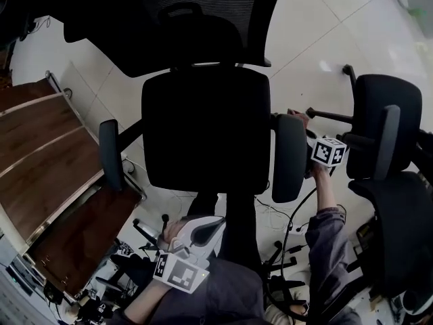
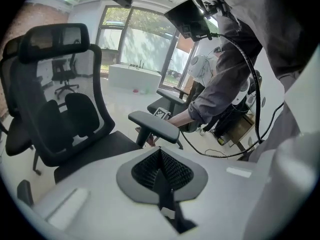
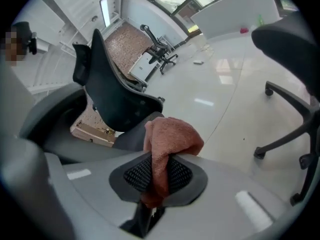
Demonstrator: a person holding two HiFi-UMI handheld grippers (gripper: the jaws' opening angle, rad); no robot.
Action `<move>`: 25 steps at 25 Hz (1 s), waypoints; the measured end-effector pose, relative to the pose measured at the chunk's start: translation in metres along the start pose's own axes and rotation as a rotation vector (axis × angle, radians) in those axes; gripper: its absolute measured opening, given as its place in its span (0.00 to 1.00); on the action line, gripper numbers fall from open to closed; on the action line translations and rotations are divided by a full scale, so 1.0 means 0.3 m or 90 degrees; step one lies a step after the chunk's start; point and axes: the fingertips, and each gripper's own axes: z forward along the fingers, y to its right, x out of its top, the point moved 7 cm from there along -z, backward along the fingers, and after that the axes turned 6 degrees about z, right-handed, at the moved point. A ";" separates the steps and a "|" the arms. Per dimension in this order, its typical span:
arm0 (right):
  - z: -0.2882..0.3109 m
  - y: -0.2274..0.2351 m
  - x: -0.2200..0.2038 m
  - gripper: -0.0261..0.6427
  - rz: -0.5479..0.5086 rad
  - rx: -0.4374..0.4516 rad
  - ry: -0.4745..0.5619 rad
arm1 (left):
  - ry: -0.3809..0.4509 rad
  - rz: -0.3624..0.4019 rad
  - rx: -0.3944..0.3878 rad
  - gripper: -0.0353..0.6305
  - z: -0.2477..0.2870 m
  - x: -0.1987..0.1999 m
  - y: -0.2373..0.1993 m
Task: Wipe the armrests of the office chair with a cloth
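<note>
Now, pink cloth (image 3: 172,139) in right claw (image 3: 156,176), just beside chair armrest (image 1: 289,158)

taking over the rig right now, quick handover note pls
Left gripper: jaws together, empty, held low near the body, in front of the black office chair.
Right gripper: shut on the salmon-pink terry cloth, at the outer side of the black padded armrest on the person's right. Contact with the pad cannot be confirmed.
The armrest on the person's left has nothing near it.
Done: the cloth is in hand. How much has been wiped cannot be told.
Left: probably the near armrest first, then the other.
</note>
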 end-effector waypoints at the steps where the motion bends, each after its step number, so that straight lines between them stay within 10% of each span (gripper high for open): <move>1: 0.038 0.027 0.002 0.11 0.005 -0.003 -0.011 | -0.003 -0.004 -0.001 0.08 0.009 -0.005 -0.004; 8: 0.135 0.147 -0.004 0.11 -0.008 -0.034 -0.047 | -0.016 -0.019 -0.012 0.08 0.040 -0.044 -0.018; 25: -0.503 -0.467 -0.081 0.11 -0.063 -0.123 0.213 | 0.089 0.074 -0.023 0.08 -0.322 -0.189 -0.122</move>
